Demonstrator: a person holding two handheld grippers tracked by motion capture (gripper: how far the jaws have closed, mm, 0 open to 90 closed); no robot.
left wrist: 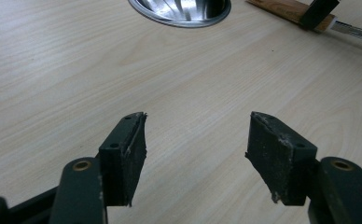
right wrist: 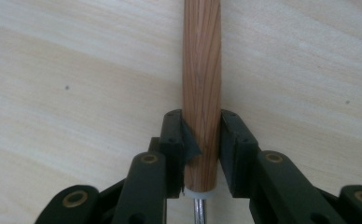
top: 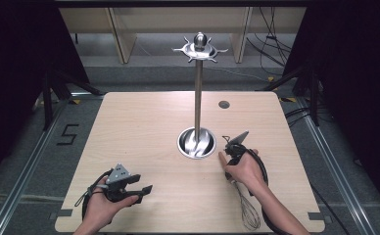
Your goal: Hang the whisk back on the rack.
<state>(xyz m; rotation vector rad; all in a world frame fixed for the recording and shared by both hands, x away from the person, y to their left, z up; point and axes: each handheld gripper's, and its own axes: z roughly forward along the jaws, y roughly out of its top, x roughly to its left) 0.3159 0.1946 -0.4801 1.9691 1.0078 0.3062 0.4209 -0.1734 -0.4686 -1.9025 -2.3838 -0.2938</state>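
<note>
Whisk [top: 247,208] lies flat at the table's [top: 144,132] near right edge, wires toward you, and your right gripper [right wrist: 202,140] has its jaws clamped on the wooden handle [right wrist: 201,70] close to the wire end, likely so it balances when lifted toward the rack [top: 198,98]; your left gripper [left wrist: 198,140] rests open, clear of everything

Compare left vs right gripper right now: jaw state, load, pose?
Jaws: the left gripper stands wide open; the right gripper is clamped on the whisk's wooden handle.
Load: left holds nothing, with bare table between its pads; right holds the whisk, which lies on the table.
Pose: in the high view the left gripper points right across the table, while the right sits beside the steel stand's bowl base.
Shared: each is held in a hand, low over the table.
</note>
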